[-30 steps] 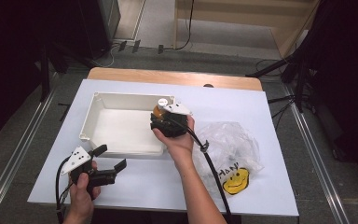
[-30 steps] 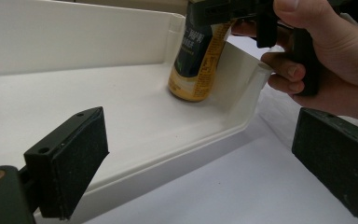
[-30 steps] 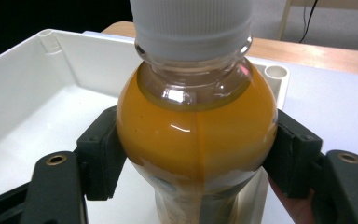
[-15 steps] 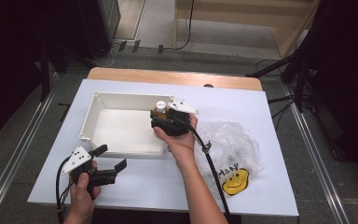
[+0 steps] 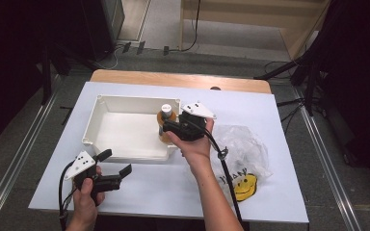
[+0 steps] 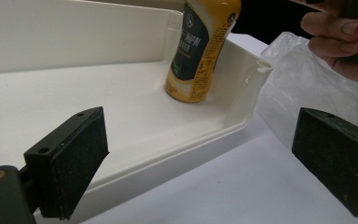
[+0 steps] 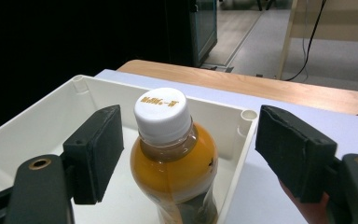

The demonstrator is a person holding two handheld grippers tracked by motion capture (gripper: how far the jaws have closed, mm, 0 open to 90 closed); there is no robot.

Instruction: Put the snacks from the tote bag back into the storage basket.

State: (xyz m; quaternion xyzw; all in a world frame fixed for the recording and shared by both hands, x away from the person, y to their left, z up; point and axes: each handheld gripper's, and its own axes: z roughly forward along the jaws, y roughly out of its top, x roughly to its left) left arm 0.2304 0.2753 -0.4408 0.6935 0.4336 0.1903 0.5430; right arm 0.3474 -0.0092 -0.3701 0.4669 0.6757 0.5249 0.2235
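Observation:
A bottle of orange drink with a white cap stands upright in the near right corner of the white tray. My right gripper reaches in from the right at the bottle's neck. In the right gripper view the bottle rises between the black pads, which stand apart from it on both sides; the jaws have just been opening. My left gripper rests open near the table's front left with nothing between its jaws. In the left gripper view it faces the tray and the bottle.
A crumpled clear plastic bag with a yellow smiley print lies right of the tray, partly under the right forearm; it also appears as the bag in the left gripper view. The white table top ends at a wooden strip at the back.
The right gripper's jaws have widened off the bottle and the hand has lifted and drawn back a little to the right. The bottle stays upright in the tray. The left gripper has not moved.

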